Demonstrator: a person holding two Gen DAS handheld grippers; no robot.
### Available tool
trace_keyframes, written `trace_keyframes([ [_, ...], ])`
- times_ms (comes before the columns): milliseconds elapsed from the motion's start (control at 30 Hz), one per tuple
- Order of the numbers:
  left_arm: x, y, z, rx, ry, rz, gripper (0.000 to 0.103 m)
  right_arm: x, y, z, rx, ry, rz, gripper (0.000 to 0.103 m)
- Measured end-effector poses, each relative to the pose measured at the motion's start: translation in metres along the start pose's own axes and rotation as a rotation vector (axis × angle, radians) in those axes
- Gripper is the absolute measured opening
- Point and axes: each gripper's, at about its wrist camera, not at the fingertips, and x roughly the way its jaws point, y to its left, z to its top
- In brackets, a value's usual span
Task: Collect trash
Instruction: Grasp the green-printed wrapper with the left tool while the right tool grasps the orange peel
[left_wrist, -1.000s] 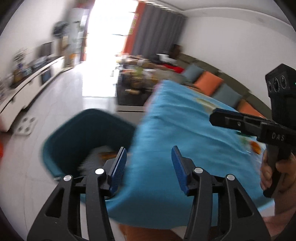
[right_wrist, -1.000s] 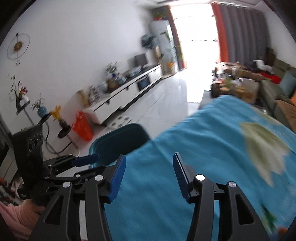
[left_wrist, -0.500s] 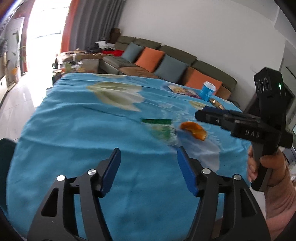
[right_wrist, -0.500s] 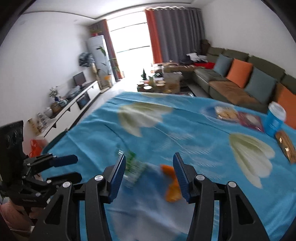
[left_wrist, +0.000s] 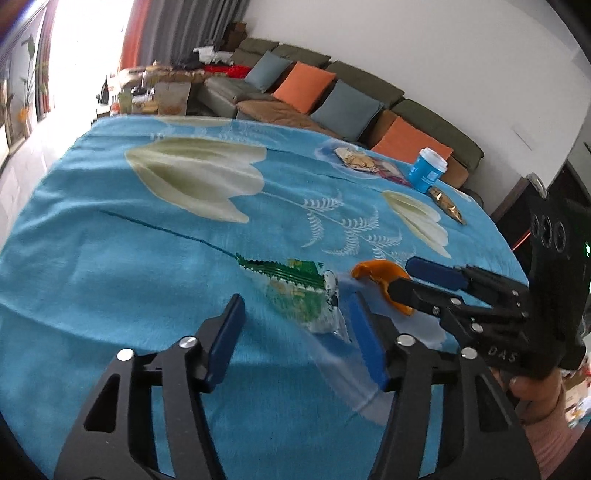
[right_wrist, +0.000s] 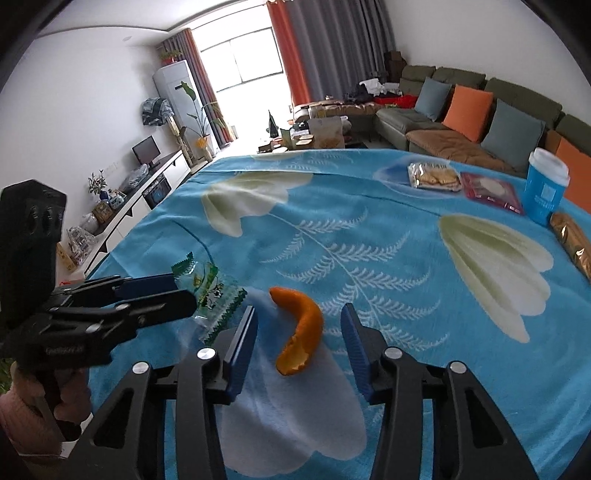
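Table cover: a bright blue cloth printed with pale tulips and ferns (right_wrist: 369, 206) spreads over the whole table.
Far items: a blue paper cup with a white lid (right_wrist: 546, 186), a clear packet of biscuits (right_wrist: 434, 175), a red packet (right_wrist: 493, 192) and a gold foil wrapper (right_wrist: 572, 238) sit well apart from both tools, near the sofa side.
Left gripper (left_wrist: 295, 336): jaws wide apart, nothing held, aimed at the green and clear crinkled snack wrapper (left_wrist: 299, 291) lying flat just ahead.
Right gripper (right_wrist: 298, 341): jaws wide apart, empty, straddling the curved orange peel (right_wrist: 298, 332).
Peel axis: long axis runs roughly away from the right camera, bowed to the right, torn end nearest.
Wrapper axis: its long axis runs slantwise to the left jaws.
Risk: the two tools are close together, so closing both could knock them; pads may pinch cloth instead of the thin wrapper, or slide the peel away.
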Motion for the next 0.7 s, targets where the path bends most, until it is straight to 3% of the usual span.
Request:
trace_keyframes([
  [133,0.004,0.005,0.001,-0.028,0.010,-0.017,0.043,0.004,-0.003,0.001,0.013,0.015,0.011,0.039],
  [233,0.003,0.007,0.001,-0.030,0.018,-0.020,0.027,0.009,-0.004,0.001,0.022,0.035,0.022,0.030],
  [300,0.004,0.009,0.000,-0.038,0.030,-0.037,0.011,0.011,-0.005,0.002,0.030,0.041,0.029,0.023],
  [333,0.005,0.009,-0.001,-0.040,0.033,-0.037,0.009,0.011,-0.006,0.002,0.032,0.041,0.030,0.020],
  [467,0.000,0.009,-0.003,-0.029,0.016,-0.030,0.005,0.009,-0.006,0.001,0.037,0.037,0.043,0.014],
  [700,-0.035,0.011,-0.006,0.001,-0.066,-0.014,0.005,0.005,0.007,0.004,0.019,0.013,0.088,0.013],
])
